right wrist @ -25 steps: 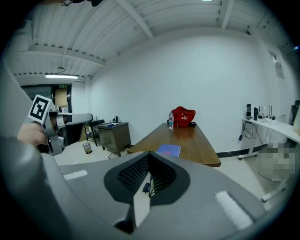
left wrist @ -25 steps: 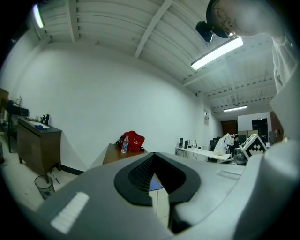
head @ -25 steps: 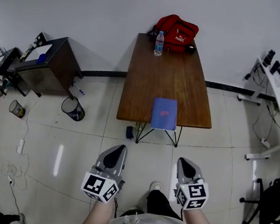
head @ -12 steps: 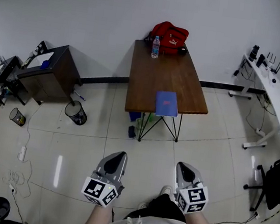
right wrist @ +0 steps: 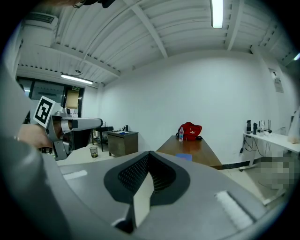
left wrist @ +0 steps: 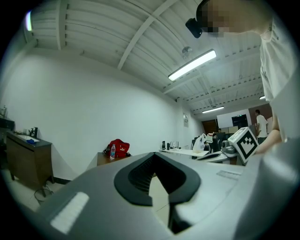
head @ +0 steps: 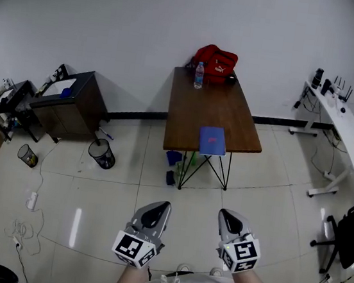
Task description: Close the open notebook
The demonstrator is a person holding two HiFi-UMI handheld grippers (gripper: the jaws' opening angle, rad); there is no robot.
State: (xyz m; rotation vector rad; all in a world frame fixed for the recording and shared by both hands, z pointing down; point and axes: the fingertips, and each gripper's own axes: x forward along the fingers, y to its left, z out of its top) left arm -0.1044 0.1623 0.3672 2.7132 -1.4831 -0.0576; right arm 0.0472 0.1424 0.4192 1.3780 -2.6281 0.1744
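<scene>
Up at twelve o'clock, the notebook (head: 212, 141) lies shut, and we're backing off.
Head view: table (head: 208, 103) sits farther away than a second ago. Left gripper view: left gripper (left wrist: 155, 161) jaws together, empty. Right gripper view: right gripper (right wrist: 149, 157) likewise; job looks done.

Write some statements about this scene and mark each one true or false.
1. The notebook lies at the near end of the table. True.
2. The bottle stands beside the notebook. False: it stands at the far end, by the red bag.
3. The left gripper holds the notebook. False: it is shut on nothing, well short of the table.
4. The right gripper is shut and empty. True.
</scene>
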